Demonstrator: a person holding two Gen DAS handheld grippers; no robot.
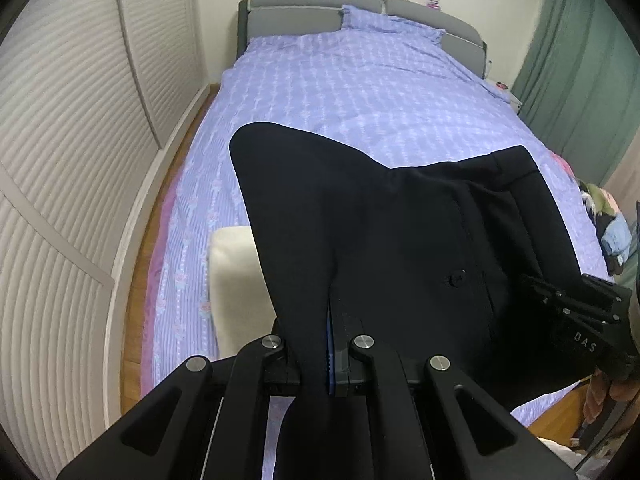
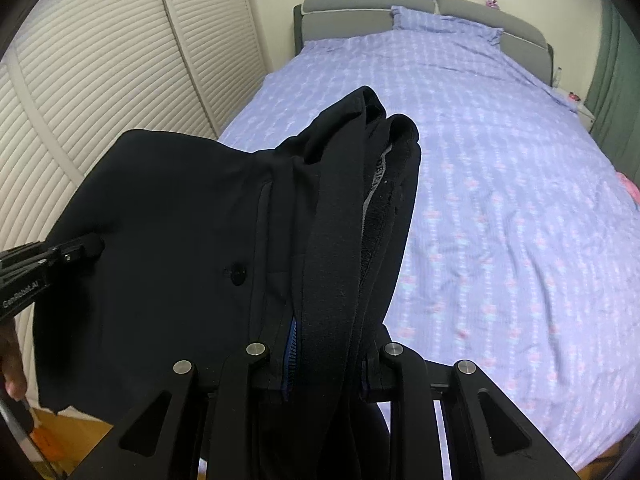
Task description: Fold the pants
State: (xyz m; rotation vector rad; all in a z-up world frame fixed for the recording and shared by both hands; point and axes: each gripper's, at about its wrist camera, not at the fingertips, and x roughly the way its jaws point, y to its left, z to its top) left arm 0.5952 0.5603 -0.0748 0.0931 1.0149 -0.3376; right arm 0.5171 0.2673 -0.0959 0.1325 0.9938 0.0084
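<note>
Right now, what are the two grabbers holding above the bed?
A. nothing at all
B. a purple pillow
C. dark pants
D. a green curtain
C: the left gripper and the right gripper are each clamped on the dark pants, which hang between them over the bed with its purple cover.

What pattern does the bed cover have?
Lilac bed cover with rows of pale and pink floral motifs; clearest in the right wrist view.
</note>
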